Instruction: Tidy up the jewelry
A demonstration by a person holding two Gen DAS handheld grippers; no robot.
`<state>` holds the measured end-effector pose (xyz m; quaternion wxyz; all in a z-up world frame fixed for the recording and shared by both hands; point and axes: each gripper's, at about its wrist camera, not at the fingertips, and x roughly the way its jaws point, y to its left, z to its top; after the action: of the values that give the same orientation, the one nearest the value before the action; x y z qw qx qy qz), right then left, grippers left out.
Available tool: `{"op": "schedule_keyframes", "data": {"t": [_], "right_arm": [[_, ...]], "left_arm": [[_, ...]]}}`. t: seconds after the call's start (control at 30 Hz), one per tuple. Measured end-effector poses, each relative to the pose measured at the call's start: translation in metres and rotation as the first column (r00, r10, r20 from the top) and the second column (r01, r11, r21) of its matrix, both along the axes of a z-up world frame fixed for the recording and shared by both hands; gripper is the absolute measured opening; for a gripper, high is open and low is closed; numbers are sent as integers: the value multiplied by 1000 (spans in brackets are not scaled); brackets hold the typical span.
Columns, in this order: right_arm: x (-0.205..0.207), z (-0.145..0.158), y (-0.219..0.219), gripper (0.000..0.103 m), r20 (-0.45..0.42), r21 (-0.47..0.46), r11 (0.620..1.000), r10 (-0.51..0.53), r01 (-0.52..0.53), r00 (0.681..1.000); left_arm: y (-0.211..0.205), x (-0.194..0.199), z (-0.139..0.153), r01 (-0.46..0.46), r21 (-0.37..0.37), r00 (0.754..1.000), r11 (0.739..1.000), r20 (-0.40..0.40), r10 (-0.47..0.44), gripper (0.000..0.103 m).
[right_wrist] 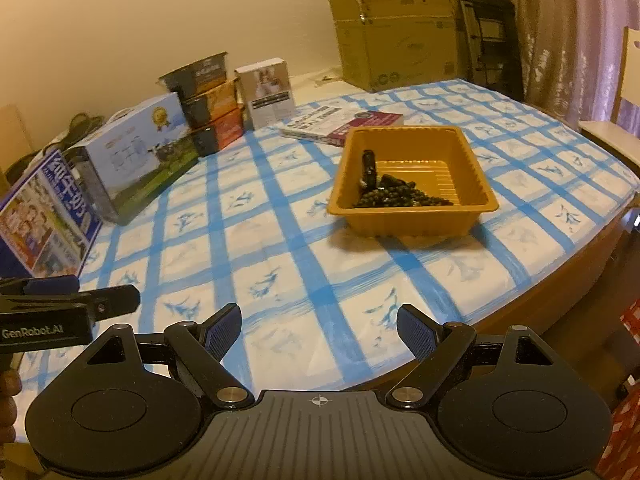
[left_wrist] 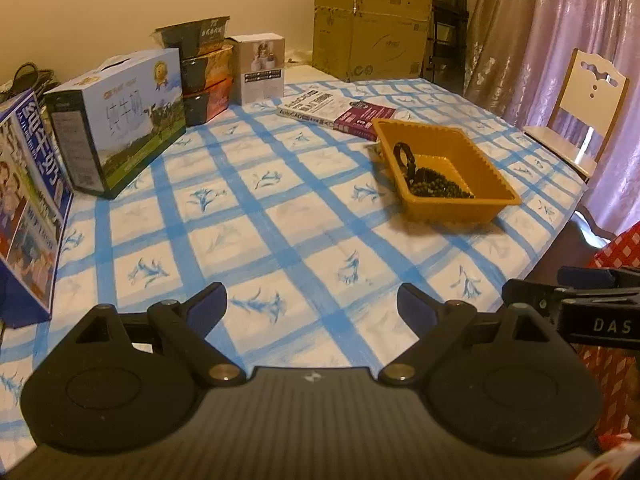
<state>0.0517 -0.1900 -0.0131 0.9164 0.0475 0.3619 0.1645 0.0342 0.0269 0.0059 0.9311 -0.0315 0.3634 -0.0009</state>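
Note:
An orange plastic tray (left_wrist: pixel 486 160) stands on the blue-checked tablecloth at the right; it also shows in the right wrist view (right_wrist: pixel 472 152). Inside it lie a heap of dark green beads (left_wrist: pixel 438 186) (right_wrist: pixel 400 196) and a black ring-shaped piece (left_wrist: pixel 405 156) (right_wrist: pixel 369 168) leaning on the tray's left wall. My left gripper (left_wrist: pixel 312 304) is open and empty, low over the near table edge, well short of the tray. My right gripper (right_wrist: pixel 319 326) is open and empty, also near the front edge. Each gripper shows at the edge of the other's view.
Milk cartons (left_wrist: pixel 120 120) (right_wrist: pixel 136 160), stacked snack boxes (left_wrist: pixel 204 72) and a white box (left_wrist: pixel 262 68) line the left and back. Books (left_wrist: pixel 336 110) lie behind the tray. A cardboard box (left_wrist: pixel 368 24), a curtain and a chair (left_wrist: pixel 588 108) stand beyond.

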Motion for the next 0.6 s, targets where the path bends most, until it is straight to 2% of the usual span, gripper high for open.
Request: {"op": "schedule_keyframes", "data": {"t": [0.6], "right_arm": [[-11,-2,-1,85,-9,7,1000,15,-15,1000]], "left_arm": [[-10,-11,1,31,30,999,999,-11,-31,91]]}}
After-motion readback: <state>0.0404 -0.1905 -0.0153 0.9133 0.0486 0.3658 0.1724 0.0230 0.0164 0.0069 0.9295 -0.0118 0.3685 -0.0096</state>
